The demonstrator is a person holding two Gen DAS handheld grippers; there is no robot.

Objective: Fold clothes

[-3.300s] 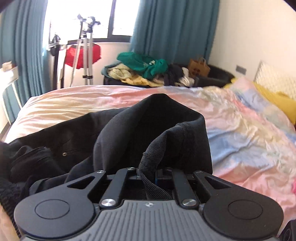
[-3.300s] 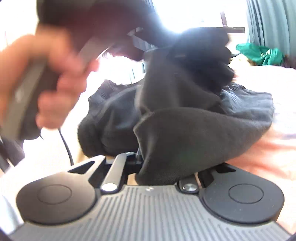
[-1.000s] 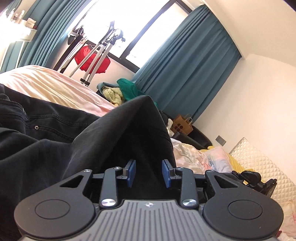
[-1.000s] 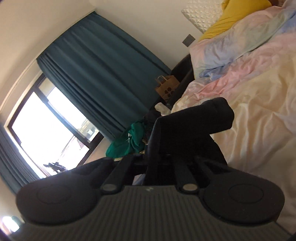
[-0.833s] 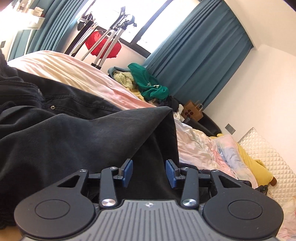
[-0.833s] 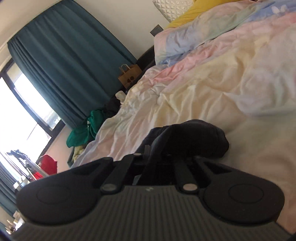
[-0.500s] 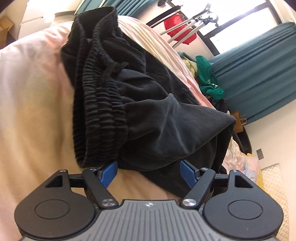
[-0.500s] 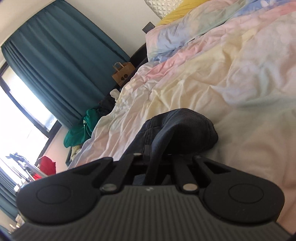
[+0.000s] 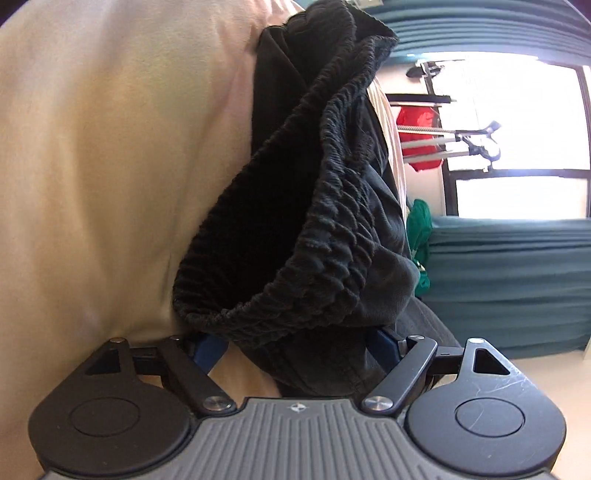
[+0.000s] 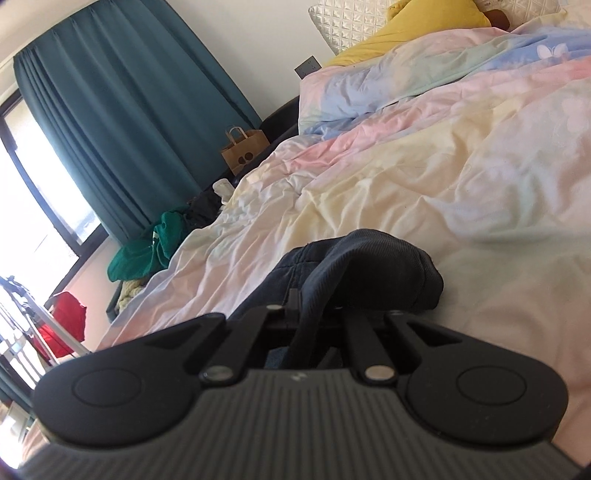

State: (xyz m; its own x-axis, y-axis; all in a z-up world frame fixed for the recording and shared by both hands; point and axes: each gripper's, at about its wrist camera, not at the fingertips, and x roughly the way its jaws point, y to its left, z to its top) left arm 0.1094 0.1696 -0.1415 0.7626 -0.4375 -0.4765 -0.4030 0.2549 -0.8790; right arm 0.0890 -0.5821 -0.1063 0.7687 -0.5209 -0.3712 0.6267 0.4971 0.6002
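A pair of black trousers with a gathered elastic waistband lies bunched on the pastel duvet. In the left wrist view my left gripper is open, its blue-padded fingers spread wide to either side of the waistband edge, and the camera is rolled sideways. In the right wrist view my right gripper is shut on a dark fold of the trousers, which humps up just beyond the fingers and rests low on the duvet.
Teal curtains flank a bright window. A heap of clothes with a green garment sits past the bed's far edge, near a brown paper bag. A tripod and red cloth stand by the window. A yellow pillow lies at the headboard.
My left gripper let go of the black fabric, opened wide, rolled sideways and came in on the waistband. My right gripper lowered its held fold onto the duvet and stays shut.
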